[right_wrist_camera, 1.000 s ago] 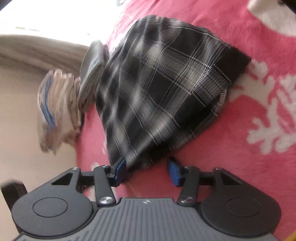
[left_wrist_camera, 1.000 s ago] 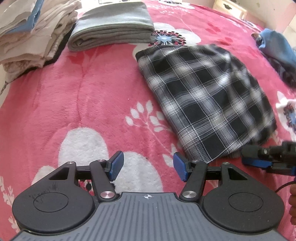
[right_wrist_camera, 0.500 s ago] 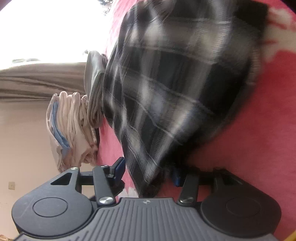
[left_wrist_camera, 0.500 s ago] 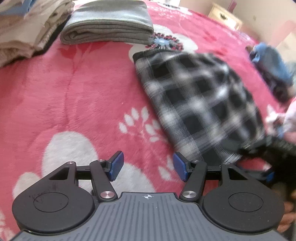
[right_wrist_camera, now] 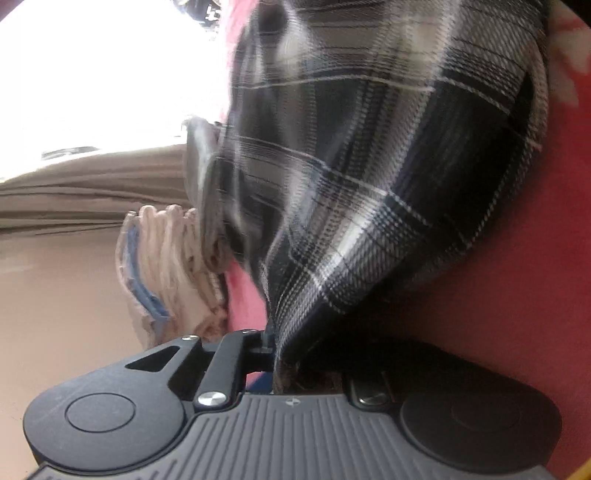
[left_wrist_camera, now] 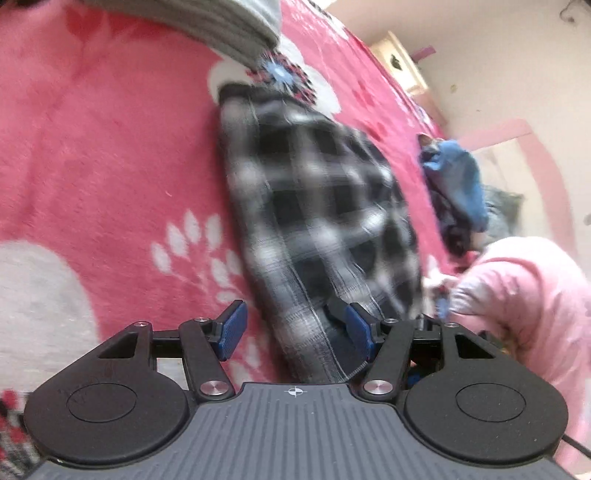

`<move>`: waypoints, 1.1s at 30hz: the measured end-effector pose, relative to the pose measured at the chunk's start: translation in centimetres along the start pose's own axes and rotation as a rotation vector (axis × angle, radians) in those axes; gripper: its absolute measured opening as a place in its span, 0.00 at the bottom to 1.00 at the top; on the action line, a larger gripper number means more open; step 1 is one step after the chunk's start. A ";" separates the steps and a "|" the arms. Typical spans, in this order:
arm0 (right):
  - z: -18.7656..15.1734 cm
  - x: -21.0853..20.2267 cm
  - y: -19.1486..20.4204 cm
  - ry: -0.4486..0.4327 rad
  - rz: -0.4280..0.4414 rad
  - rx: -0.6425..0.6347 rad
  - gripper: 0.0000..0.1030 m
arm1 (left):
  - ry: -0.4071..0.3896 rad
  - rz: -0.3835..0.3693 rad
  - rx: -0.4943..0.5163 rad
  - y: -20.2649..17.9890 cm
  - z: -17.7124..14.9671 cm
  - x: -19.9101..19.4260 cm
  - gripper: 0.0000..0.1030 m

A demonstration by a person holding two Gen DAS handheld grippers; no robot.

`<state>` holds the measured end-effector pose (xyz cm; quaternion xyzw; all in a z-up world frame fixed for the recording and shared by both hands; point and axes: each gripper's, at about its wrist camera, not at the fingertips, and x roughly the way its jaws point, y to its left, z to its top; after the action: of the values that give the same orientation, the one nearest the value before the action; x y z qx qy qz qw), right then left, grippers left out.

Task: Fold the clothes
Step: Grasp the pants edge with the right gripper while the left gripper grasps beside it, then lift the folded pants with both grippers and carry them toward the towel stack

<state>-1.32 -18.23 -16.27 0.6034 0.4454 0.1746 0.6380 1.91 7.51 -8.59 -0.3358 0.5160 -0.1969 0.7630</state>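
a black-and-white plaid garment (left_wrist_camera: 317, 221) is seen spread on a pink floral blanket (left_wrist_camera: 92, 155), running from about 12 o'clock down to 6 o'clock in the left wrist view. the left gripper (left_wrist_camera: 295, 332) is held with its jaws standing apart, and the near hem of the garment is seen lying between the blue pads (left_wrist_camera: 232, 328) without being pressed by them. in the right wrist view the right gripper (right_wrist_camera: 275, 354) is seen with its jaws closing, and a gathered corner of the plaid garment (right_wrist_camera: 369, 184) is caught between them, the cloth being drawn up into a taut cone toward 12 o'clock. a folded grey garment (left_wrist_camera: 229, 29) is found at 11 o'clock of the left view, just beyond the plaid piece. a stack of folded cream clothes (right_wrist_camera: 166, 266) is seen at 9 o'clock of the right view, beside the grey piece. a blue garment (left_wrist_camera: 458, 181) is left heaped at 2 o'clock, and a pink sleeve (left_wrist_camera: 524, 302) is seen at 3 o'clock. no containers are seen.
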 end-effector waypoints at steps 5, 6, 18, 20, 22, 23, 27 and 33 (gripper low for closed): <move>0.4 -0.1 0.7 -0.002 0.042 0.018 0.14 | 0.025 -0.081 -0.106 0.9 0.6 1.3 0.58; 0.5 -0.2 0.7 -0.001 0.048 0.022 0.14 | 0.027 -0.094 -0.126 1.1 0.8 1.6 0.58; 1.2 -0.5 1.6 0.004 0.095 0.006 0.14 | 0.084 -0.216 -0.243 1.9 3.9 5.7 0.59; 1.3 -0.6 2.0 0.003 0.100 -0.015 0.15 | 0.098 -0.238 -0.246 1.9 4.3 6.4 0.59; 1.3 -0.4 2.3 0.006 0.093 -0.045 0.15 | 0.117 -0.256 -0.240 1.8 4.6 7.1 0.59; 1.4 -0.5 2.5 0.014 0.080 -0.067 0.15 | 0.127 -0.260 -0.230 1.6 4.7 7.4 0.59; 1.3 -1.0 4.3 0.081 -0.018 -0.268 0.33 | 0.141 -0.227 -0.152 0.3 4.8 8.2 0.57; 0.8 -5.8 11.2 0.181 -0.213 -0.819 0.44 | 0.162 -0.193 -0.095 -0.2 5.1 8.3 0.50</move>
<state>-0.28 -20.78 -3.96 0.2332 0.4532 0.3224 0.7976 9.80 3.62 -12.68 -0.4025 0.5500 -0.2715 0.6796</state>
